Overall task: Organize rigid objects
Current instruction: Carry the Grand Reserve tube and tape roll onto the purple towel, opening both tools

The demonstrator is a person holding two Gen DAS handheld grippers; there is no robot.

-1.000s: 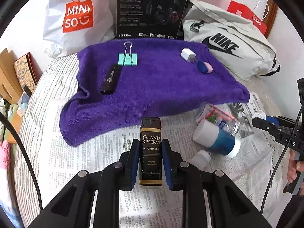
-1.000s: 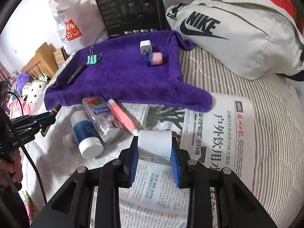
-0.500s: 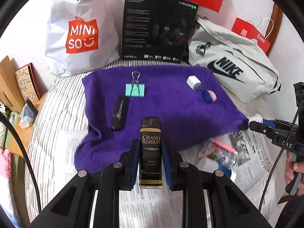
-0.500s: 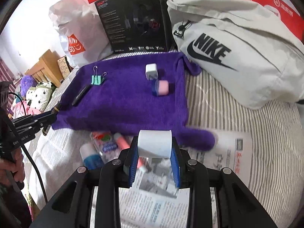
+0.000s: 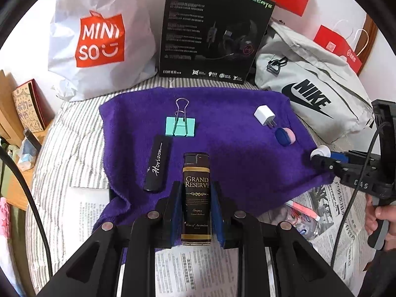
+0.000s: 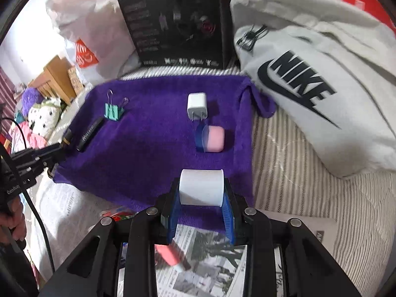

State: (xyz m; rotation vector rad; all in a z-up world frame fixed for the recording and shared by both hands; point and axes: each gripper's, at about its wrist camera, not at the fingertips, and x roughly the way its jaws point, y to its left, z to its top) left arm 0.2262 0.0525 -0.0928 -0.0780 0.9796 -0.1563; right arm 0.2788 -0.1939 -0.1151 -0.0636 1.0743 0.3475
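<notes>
My left gripper (image 5: 196,199) is shut on a dark "Grand Reserve" lighter (image 5: 196,198), held over the near edge of the purple towel (image 5: 227,153). My right gripper (image 6: 201,193) is shut on a white cylinder (image 6: 201,188), held over the towel's near right part (image 6: 148,143). On the towel lie a green binder clip (image 5: 180,125), a black "Horizon" stick (image 5: 158,163), a white charger plug (image 5: 264,114) and a pink and blue case (image 5: 284,135). The right gripper also shows in the left wrist view (image 5: 319,154).
Behind the towel stand a Miniso bag (image 5: 99,39), a black headset box (image 5: 212,29) and a grey Nike bag (image 5: 311,91). Newspaper (image 5: 198,267) covers the near bed, with a pink tube (image 6: 168,257) and a clear bottle (image 5: 304,225) on it.
Both grippers have moved forward from the newspaper towards the purple towel, still holding the lighter and the white cylinder. The items on the newspaper have dropped behind.
</notes>
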